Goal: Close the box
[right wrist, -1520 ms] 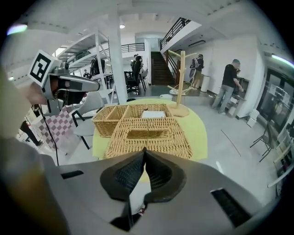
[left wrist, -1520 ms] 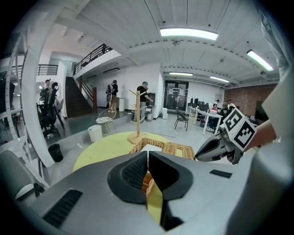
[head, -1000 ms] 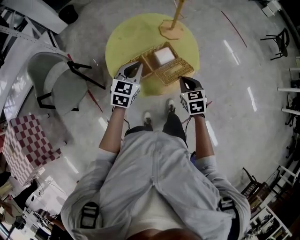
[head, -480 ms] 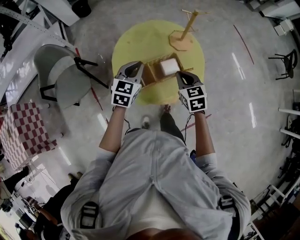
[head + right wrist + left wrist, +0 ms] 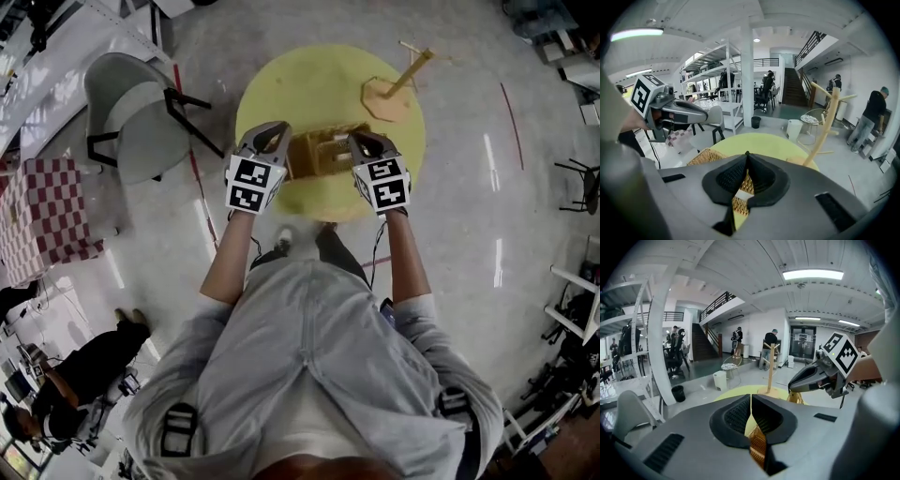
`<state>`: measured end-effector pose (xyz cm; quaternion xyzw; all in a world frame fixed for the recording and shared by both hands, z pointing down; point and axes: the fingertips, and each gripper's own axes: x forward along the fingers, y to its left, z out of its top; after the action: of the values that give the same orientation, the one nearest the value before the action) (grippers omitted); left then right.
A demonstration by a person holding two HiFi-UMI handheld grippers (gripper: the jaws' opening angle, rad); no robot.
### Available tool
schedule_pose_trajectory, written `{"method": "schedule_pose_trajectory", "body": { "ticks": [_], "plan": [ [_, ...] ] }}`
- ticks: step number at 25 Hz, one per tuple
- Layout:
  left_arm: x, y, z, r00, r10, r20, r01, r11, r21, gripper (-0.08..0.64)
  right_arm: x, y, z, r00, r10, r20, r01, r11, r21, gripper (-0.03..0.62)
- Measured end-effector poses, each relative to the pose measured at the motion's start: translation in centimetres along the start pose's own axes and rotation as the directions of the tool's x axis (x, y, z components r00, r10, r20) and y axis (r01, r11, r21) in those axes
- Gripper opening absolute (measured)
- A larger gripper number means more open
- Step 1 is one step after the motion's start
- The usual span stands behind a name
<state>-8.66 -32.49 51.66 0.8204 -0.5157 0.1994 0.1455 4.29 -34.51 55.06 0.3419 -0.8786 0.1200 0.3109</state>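
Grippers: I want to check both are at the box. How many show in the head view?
2. The left gripper is at the left end of the wicker box, and the right gripper is at its right end. Neither is hidden.

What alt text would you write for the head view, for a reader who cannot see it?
Seen from above, a person holds the left tongs and right tongs, both shut, at either side of a wicker box on a round yellow table. A wooden stand is on the table; a grey chair stands beside it.
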Motion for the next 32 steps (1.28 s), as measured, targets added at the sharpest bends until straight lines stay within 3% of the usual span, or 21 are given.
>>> {"method": "schedule_pose_trajectory", "body": {
  "ticks": [14,19,32],
  "plan": [
    [3.3,2.4,-3.8,0.983,0.14,-0.116,-0.152,0.983,-0.105,0.034,9.3,-2.3,-2.8,0.978,0.18,-0.105,-0.184,0.982,-0.028,0.033],
    [3.6,2.5,-4.7,0.977,0.167,-0.131,-0.183,0.975,-0.125,0.035,10.9,-2.4,-4.0,0.969,0.201,-0.145,-0.212,0.975,-0.065,0.034],
    [3.3,1.6,-5.0,0.975,0.171,-0.14,-0.189,0.974,-0.127,0.035,12.1,-2.7,-5.4,0.964,0.215,-0.158,-0.222,0.974,-0.031,0.053]
  ]
}}
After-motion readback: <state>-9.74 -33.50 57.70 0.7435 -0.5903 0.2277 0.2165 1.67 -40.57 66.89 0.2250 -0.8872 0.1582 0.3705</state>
